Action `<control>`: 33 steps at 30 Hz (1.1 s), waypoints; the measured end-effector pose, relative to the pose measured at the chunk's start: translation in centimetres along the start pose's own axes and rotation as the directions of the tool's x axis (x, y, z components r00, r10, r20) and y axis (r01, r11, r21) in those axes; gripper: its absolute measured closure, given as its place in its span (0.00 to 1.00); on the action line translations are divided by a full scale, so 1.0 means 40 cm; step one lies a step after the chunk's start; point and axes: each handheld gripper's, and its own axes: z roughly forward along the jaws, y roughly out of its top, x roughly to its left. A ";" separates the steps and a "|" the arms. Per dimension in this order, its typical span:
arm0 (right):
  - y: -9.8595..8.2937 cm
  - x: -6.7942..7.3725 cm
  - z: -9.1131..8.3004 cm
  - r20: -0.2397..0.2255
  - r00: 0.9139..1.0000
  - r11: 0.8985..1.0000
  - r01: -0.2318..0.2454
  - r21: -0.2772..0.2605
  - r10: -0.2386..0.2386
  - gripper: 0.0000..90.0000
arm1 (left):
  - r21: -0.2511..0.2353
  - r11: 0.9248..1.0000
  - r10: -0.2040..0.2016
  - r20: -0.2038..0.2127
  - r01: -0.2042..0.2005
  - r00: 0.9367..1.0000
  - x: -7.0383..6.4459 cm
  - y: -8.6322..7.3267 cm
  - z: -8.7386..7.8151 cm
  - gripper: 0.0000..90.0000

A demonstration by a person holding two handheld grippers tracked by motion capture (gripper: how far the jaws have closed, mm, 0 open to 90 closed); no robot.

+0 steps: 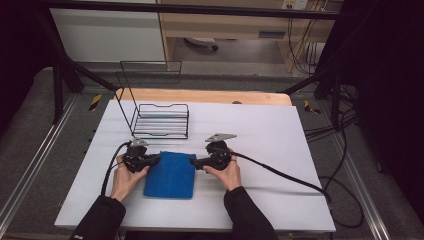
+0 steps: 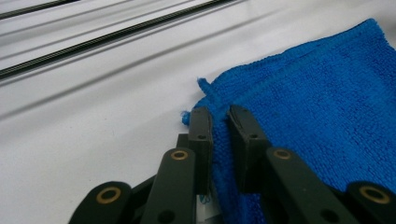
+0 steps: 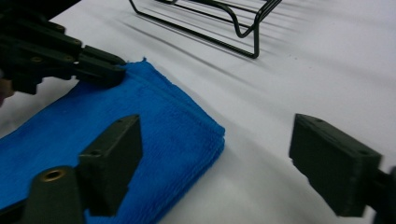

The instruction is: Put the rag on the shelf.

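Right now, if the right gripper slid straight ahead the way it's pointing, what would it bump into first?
Probably the folded blue towel. The right gripper is open, its fingers straddling the towel's near corner. Farther along sits the left gripper, shut on the towel's far corner. Depth is hard to judge.

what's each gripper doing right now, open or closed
left gripper: shut on the blue towel corner.
right gripper: open, fingers straddling the towel's other corner.
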 end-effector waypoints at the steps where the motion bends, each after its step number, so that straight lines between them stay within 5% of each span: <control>1: 0.000 -0.001 0.010 0.004 1.000 1.000 -0.008 0.006 0.008 0.26 | 0.000 1.000 0.001 0.001 -0.001 1.000 0.001 0.000 0.000 0.88; 7: -0.009 -0.002 0.062 0.009 1.000 0.999 -0.016 0.051 0.016 0.46 | -0.001 1.000 0.002 0.003 -0.002 1.000 0.001 0.000 0.000 0.88; 11: -0.014 -0.001 0.064 0.012 1.000 0.997 -0.007 0.071 0.006 0.57 | -0.002 1.000 0.006 0.001 -0.006 1.000 0.000 0.000 0.000 0.88; 22: -0.017 0.004 0.068 -0.042 0.997 0.993 -0.066 0.095 0.070 0.85 | -0.008 1.000 0.001 0.003 -0.001 1.000 0.001 -0.002 0.000 0.88; 33: -0.007 0.001 0.061 -0.065 0.992 0.990 -0.100 0.102 0.107 0.94 | -0.029 0.998 -0.047 0.051 0.048 0.998 0.014 -0.005 -0.009 0.93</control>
